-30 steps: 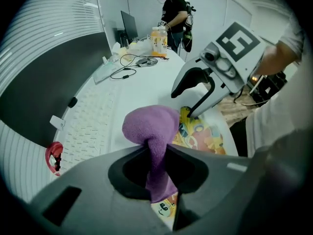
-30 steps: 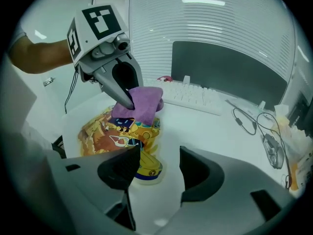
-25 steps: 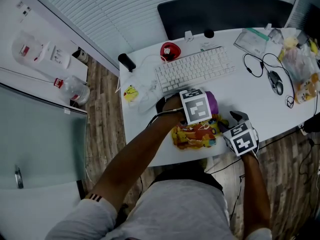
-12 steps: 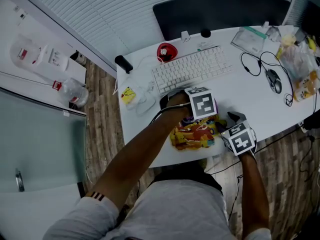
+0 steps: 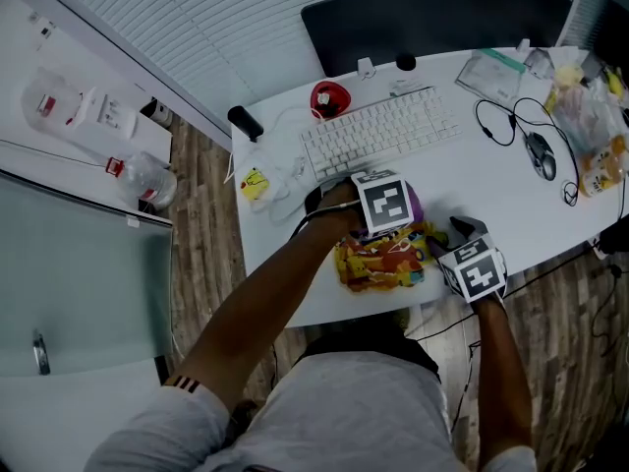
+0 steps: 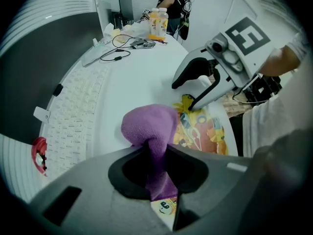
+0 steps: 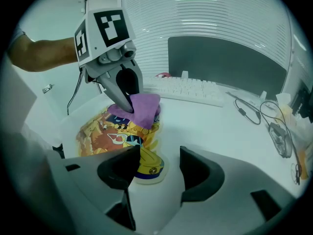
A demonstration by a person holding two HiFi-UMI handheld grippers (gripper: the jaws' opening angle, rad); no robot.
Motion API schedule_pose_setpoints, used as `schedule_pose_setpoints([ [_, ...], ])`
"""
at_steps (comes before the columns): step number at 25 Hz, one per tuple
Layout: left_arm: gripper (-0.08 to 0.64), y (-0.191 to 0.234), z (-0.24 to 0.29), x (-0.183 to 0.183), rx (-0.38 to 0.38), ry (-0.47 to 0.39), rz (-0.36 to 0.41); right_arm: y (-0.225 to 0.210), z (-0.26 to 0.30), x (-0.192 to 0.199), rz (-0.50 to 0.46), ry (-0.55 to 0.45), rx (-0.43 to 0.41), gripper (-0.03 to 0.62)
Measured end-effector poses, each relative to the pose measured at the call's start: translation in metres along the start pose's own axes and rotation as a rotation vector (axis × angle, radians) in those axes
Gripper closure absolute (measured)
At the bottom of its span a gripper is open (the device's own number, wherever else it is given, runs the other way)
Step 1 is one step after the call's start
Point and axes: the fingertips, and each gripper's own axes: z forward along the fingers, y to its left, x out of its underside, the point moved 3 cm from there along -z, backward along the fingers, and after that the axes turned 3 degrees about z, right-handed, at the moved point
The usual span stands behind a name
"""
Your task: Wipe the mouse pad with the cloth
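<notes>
— Left side first: reason for the grip?
— Left hand-held gripper [image 6: 157,151] clamped on purple cloth [image 6: 149,126], bunched and pressed down onto mouse pad [image 6: 205,131]; evidently set for wiping.
— And further right?
— Right hand-held gripper [image 7: 157,160] spread apart, gripping nothing. One jaw tip down on pad's near edge, likely pinning it to the white surface [image 5: 491,185]. Cloth at pad's opposite end, apart from those jaws.

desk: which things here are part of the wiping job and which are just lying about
In use: purple cloth, mouse pad, left tool, right tool.
Lying about: keyboard, wired mouse, red object.
</notes>
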Motion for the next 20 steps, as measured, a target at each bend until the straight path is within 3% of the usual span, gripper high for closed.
schedule_pose_setpoints([
  [16, 0.477, -0.018, -0.018, 0.091, -0.033, -0.021, -0.156, -0.002, 0.001, 0.002, -0.018, -0.008, -0.009, 0.376],
  [20, 0.477, -0.017, -0.028, 0.11, -0.08, -0.026, -0.176, -0.002, 0.0, 0.002, -0.023, -0.008, -0.007, 0.374],
])
